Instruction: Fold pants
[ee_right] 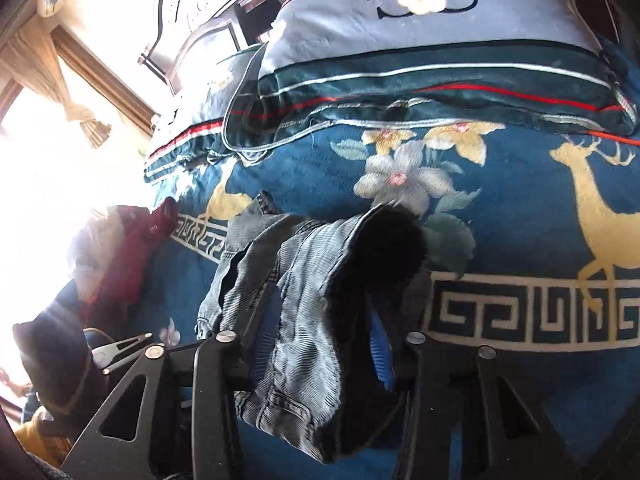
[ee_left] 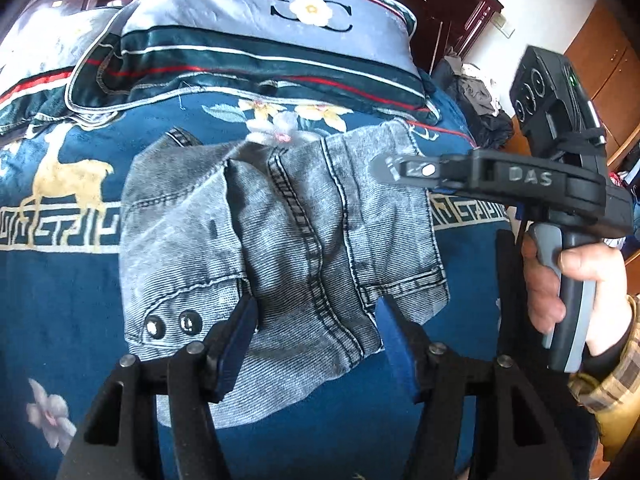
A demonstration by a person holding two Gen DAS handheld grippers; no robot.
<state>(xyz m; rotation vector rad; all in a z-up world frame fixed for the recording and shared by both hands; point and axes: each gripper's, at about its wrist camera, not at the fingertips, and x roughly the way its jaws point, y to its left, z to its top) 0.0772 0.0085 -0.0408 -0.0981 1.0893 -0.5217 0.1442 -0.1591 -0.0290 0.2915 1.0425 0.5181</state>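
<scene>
Grey denim pants [ee_left: 288, 248] lie folded into a compact bundle on the blue bed cover [ee_left: 60, 300]. In the left wrist view my left gripper [ee_left: 316, 328] is open, its blue pads either side of the bundle's near edge. The right gripper [ee_left: 384, 168] reaches in from the right over the bundle's far right corner; it looks closed there. In the right wrist view the right gripper [ee_right: 320, 332] has denim [ee_right: 304, 320] and dark lining bunched between its fingers, lifted off the cover.
A grey-blue pillow [ee_left: 256, 40] with striped edge lies behind the pants. The cover [ee_right: 520, 208] has deer and flower prints. Red and dark clothes [ee_right: 120, 248] lie at the bed's left edge by a bright window. Dark wooden headboard [ee_right: 192, 40] and wardrobe [ee_left: 600, 60] behind.
</scene>
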